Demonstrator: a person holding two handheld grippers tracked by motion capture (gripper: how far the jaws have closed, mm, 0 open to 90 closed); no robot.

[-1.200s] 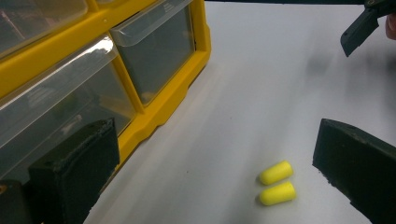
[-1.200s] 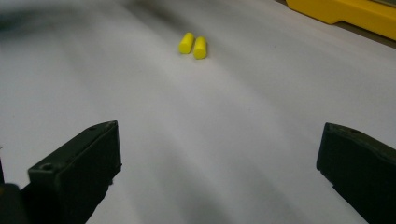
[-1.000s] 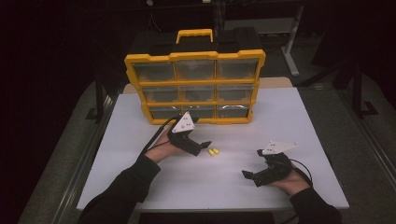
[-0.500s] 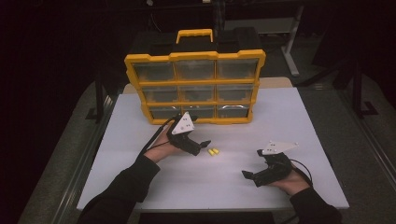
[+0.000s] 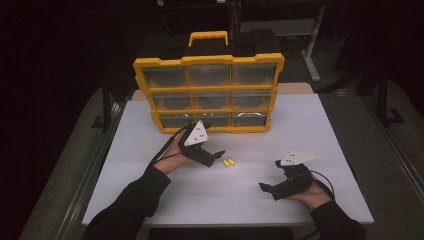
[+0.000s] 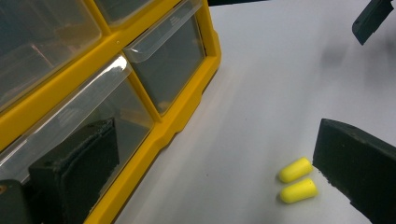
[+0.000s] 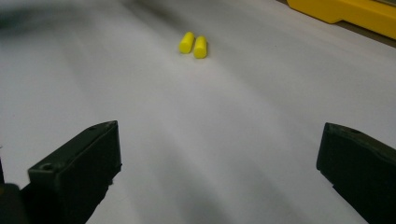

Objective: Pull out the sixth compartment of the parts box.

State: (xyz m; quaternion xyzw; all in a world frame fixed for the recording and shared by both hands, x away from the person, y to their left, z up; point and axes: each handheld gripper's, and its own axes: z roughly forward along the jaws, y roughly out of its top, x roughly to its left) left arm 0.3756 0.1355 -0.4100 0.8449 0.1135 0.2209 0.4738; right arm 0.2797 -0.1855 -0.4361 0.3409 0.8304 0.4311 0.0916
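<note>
Yellow earplugs (image 5: 228, 162), drawer organizer (image 5: 209, 95) behind

Bright table, dark surroundings; right gripper view blurred.

The clear plastic drawers of the yellow nine-drawer organiser box (image 5: 209, 95) are too glared and dim to show their contents from the high view. In the left gripper view, the box (image 6: 154, 135) runs off the upper left and bottom edges, and one black jaw of the left gripper (image 6: 205, 182) partly hides a lower drawer. The other jaw is cut by the lower right edge. In the right gripper view, the upper left corner is blurred, the right gripper (image 7: 217, 172) has both jaws cropped at the bottom, and the yellow box (image 7: 345, 13) shows as a strip at the upper right.
</note>
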